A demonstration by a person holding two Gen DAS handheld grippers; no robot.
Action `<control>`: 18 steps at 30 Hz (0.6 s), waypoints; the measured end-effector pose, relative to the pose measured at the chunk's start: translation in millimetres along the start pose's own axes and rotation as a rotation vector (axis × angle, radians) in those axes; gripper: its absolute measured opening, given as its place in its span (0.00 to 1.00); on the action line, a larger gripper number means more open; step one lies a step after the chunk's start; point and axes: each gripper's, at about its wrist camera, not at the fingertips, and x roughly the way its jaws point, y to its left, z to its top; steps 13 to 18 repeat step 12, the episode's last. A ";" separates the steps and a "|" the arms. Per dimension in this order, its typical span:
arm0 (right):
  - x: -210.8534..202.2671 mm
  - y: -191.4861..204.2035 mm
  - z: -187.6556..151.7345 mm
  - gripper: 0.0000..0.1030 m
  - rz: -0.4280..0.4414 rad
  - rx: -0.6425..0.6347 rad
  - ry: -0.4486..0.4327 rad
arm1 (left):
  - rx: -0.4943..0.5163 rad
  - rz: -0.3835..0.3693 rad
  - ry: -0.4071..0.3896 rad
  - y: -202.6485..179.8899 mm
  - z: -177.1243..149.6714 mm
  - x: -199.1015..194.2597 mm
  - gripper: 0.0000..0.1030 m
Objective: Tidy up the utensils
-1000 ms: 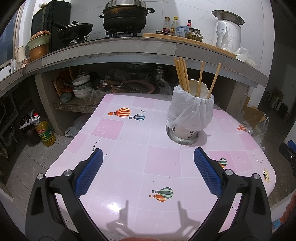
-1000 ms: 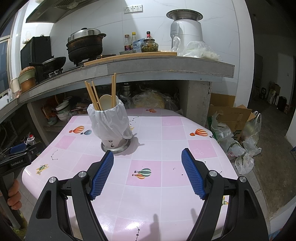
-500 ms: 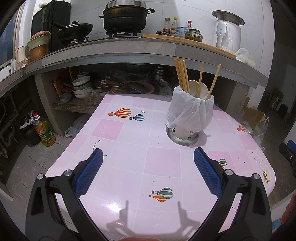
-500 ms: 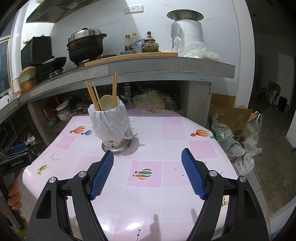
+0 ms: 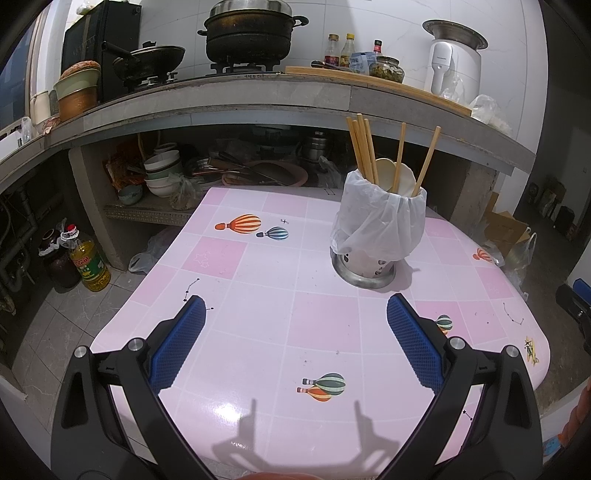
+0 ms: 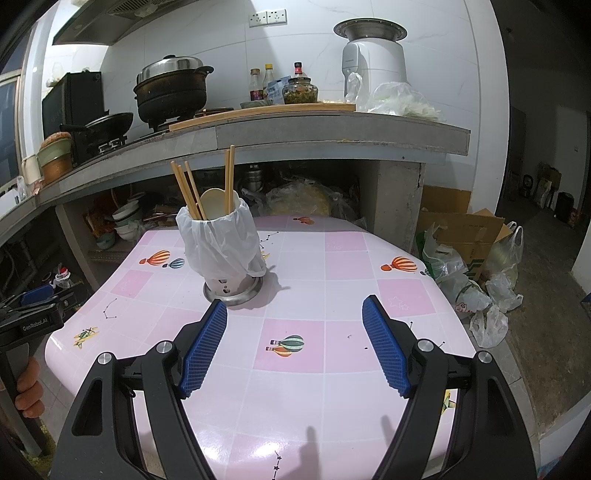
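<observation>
A metal utensil holder (image 5: 364, 267) (image 6: 232, 286), draped in a white plastic bag (image 5: 380, 225) (image 6: 221, 240), stands on the pink tiled table (image 5: 258, 288) (image 6: 332, 258). Several wooden chopsticks (image 5: 360, 147) (image 6: 188, 192) and a cream spoon (image 5: 386, 173) (image 6: 214, 201) stick up out of it. My left gripper (image 5: 295, 310) is open over the table's near edge, short of the holder, with nothing between its blue pads. My right gripper (image 6: 293, 308) is open too, its left fingertip just in front of the holder's base, empty. The left gripper's body (image 6: 33, 321) and a hand (image 6: 27, 387) show at the right wrist view's left edge.
A concrete counter (image 5: 258, 96) behind the table carries a black pot (image 5: 247, 35), a wok (image 5: 151, 61), bottles and a white appliance (image 5: 452, 62). Bowls and pans fill the shelf below. An oil bottle (image 5: 86, 258) stands on the floor left; cardboard box (image 6: 461, 229) and plastic bags lie right.
</observation>
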 end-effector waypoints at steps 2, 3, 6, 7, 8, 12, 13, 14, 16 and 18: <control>0.3 0.2 0.3 0.72 0.001 0.002 0.002 | 0.001 0.000 0.001 -0.3 -0.1 0.0 0.92; 0.1 0.2 0.3 0.72 0.002 0.002 0.002 | 0.001 0.000 0.000 -0.1 -0.1 -0.1 0.92; 0.3 -0.5 0.2 0.72 0.002 -0.001 0.001 | -0.001 0.000 0.001 -0.5 -0.3 0.3 0.92; 0.2 -0.2 0.2 0.72 0.002 -0.001 0.001 | -0.001 -0.001 0.002 -1.0 -0.4 0.6 0.92; 0.4 -0.9 0.0 0.72 0.002 -0.001 0.001 | 0.000 -0.003 0.004 -1.9 -0.4 0.9 0.92; 0.1 -0.6 0.0 0.72 0.002 0.000 0.001 | 0.001 -0.003 0.005 -3.5 -0.8 1.4 0.92; 0.1 -0.6 0.0 0.72 0.002 0.000 0.001 | 0.001 -0.003 0.005 -3.5 -0.8 1.4 0.92; 0.1 -0.6 0.0 0.72 0.002 0.000 0.001 | 0.001 -0.003 0.005 -3.5 -0.8 1.4 0.92; 0.1 -0.6 0.0 0.72 0.002 0.000 0.001 | 0.001 -0.003 0.005 -3.5 -0.8 1.4 0.92; 0.1 -0.6 0.0 0.72 0.002 0.000 0.001 | 0.001 -0.003 0.005 -3.5 -0.8 1.4 0.92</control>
